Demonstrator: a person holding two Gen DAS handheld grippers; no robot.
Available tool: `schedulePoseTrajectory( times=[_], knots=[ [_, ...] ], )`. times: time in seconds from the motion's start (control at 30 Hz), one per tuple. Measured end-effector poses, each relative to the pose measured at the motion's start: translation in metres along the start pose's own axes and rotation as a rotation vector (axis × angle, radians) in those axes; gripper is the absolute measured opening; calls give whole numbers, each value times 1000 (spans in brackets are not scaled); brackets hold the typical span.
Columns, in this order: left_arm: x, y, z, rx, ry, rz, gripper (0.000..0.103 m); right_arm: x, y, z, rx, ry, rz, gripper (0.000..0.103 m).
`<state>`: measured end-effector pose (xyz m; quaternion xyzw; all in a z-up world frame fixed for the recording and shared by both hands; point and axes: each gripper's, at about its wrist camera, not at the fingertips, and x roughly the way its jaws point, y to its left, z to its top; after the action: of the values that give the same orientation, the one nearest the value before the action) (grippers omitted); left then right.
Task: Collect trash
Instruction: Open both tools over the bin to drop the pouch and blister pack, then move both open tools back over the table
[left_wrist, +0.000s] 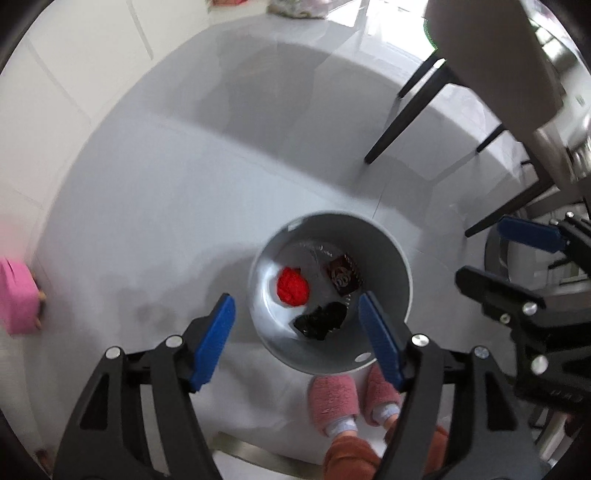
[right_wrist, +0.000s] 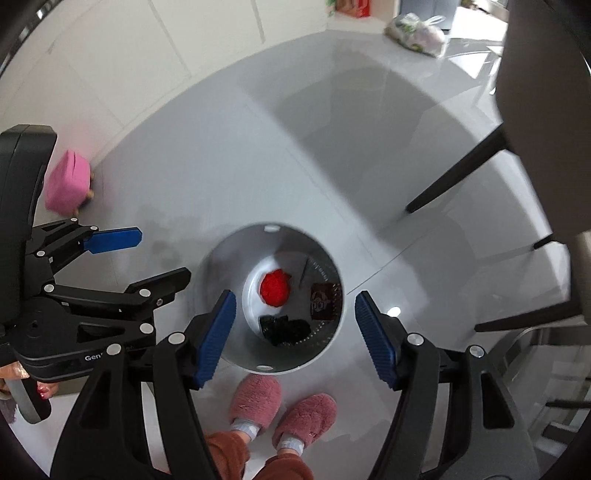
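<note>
A round grey bin (left_wrist: 332, 217) (right_wrist: 218, 273) stands on the pale floor, seen from straight above. Inside it lie a crumpled red piece (left_wrist: 291, 291) (right_wrist: 275, 291), a dark brown wrapper (left_wrist: 343, 277) (right_wrist: 323, 301) and a crumpled black wrapper (left_wrist: 321, 319) (right_wrist: 282, 328). My left gripper (left_wrist: 294, 297) (right_wrist: 164, 254) hangs over the bin's left part, open, with nothing between its blue pads. My right gripper (right_wrist: 295, 295) (left_wrist: 480, 251) hangs over the bin's mouth beside it, open and empty as well.
A person's feet in pink slippers (left_wrist: 332, 402) (right_wrist: 255, 398) stand right at the bin's near side. A pink stool (left_wrist: 16, 295) (right_wrist: 68, 184) sits by the white wall on the left. Black chair legs (left_wrist: 406, 114) (right_wrist: 454, 177) stand on the right; a plastic bag (right_wrist: 415, 33) lies far back.
</note>
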<state>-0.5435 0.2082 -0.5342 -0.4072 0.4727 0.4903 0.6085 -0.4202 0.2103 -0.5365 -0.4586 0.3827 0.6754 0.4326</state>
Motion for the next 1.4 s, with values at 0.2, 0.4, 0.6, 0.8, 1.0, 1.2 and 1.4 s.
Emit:
schedulePoseTrajectory(
  times=[0.2, 0.4, 0.6, 0.8, 1.0, 1.2, 1.4],
  knots=[
    [-85, -39, 41, 162, -75, -21, 70, -106, -22, 8, 139, -102, -58, 65],
    [-198, -112, 79, 346, -191, -125, 70, -240, -68, -12, 316, -229, -178, 65],
    [-289, -219, 91, 596, -281, -269, 70, -372, -125, -72, 553, -339, -359, 65],
    [-345, -342, 76, 858, -346, -425, 70, -458, -175, -149, 802, -408, -528, 65],
    [-373, -459, 55, 1037, -350, -547, 70, -509, -217, -247, 1031, -438, -644, 65],
    [-381, -551, 29, 1125, -343, -619, 70, -534, -250, -329, 1168, -432, -715, 65],
    [-379, -598, 29, 1161, -324, -633, 70, -550, -274, -354, 1227, -438, -748, 65]
  ],
)
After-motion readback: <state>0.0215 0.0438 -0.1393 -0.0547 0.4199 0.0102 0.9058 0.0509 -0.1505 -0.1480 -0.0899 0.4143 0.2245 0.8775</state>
